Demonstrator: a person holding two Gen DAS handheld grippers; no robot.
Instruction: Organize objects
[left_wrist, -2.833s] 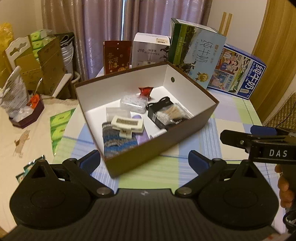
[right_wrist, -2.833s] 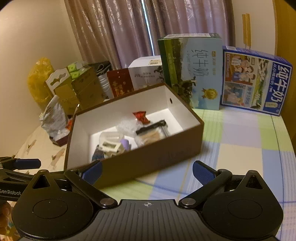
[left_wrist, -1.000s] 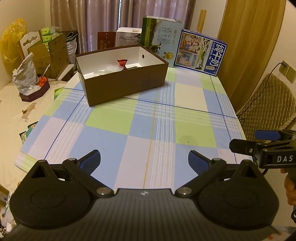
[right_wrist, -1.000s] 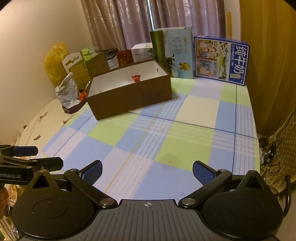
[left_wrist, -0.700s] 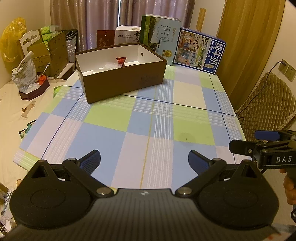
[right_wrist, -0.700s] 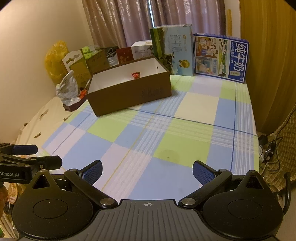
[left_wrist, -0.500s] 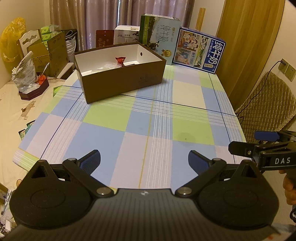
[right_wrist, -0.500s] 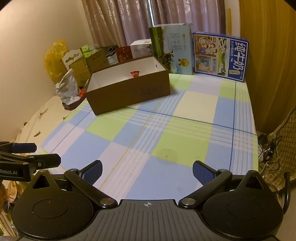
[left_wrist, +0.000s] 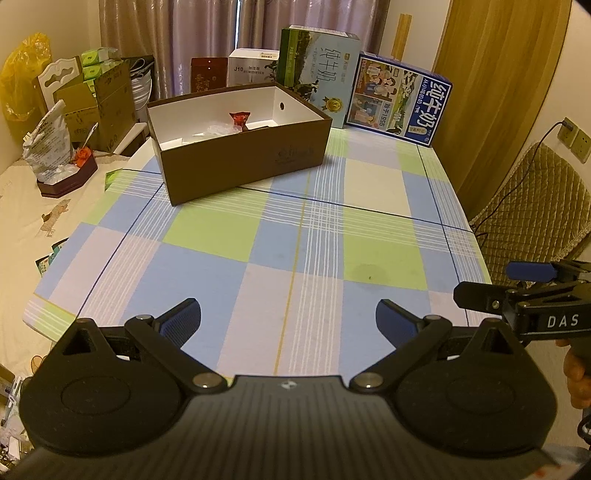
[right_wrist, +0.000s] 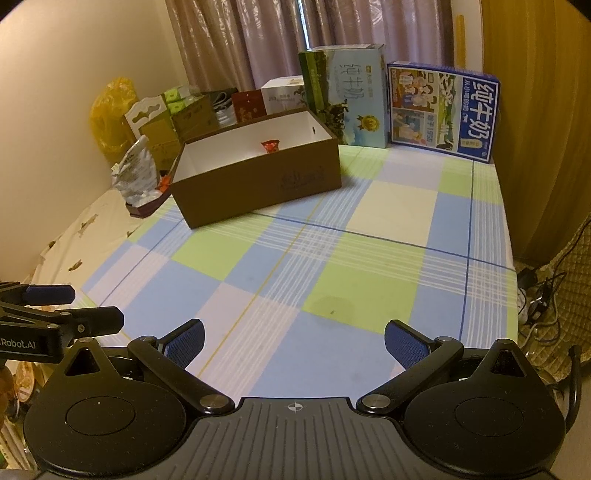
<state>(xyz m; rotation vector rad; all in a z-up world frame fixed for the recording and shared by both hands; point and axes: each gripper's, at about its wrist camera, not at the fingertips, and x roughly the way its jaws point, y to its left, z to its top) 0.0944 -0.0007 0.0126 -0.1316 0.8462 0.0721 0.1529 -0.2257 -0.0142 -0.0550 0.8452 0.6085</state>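
Note:
A brown cardboard box (left_wrist: 243, 158) (right_wrist: 258, 184) with a white inside stands at the far left of the checked tablecloth (left_wrist: 303, 236) (right_wrist: 332, 258). Inside it I see a red wrapper (left_wrist: 239, 119) (right_wrist: 270, 146) and a clear packet (left_wrist: 221, 129); its front wall hides the rest. My left gripper (left_wrist: 288, 317) hangs open over the near table edge, nothing between its fingers. My right gripper (right_wrist: 293, 339) is open and empty too, far from the box. Each gripper shows in the other's view: the right gripper (left_wrist: 517, 288) at the right edge, the left gripper (right_wrist: 55, 306) at the left edge.
Two tall milk cartons (left_wrist: 317, 74) (left_wrist: 399, 99) (right_wrist: 343, 92) (right_wrist: 443, 110) stand behind the box, beside a white carton (left_wrist: 251, 68) and a red one (left_wrist: 208, 72). Left of the table lie cardboard boxes (left_wrist: 99, 99), a foil bag (left_wrist: 48, 140) and a yellow bag (right_wrist: 110, 114). A woven chair (left_wrist: 535, 206) stands right.
Both grippers have drawn far back from the box to the near table edge since 2.8 s ago; in the last second they barely drift. Both stay open and empty.

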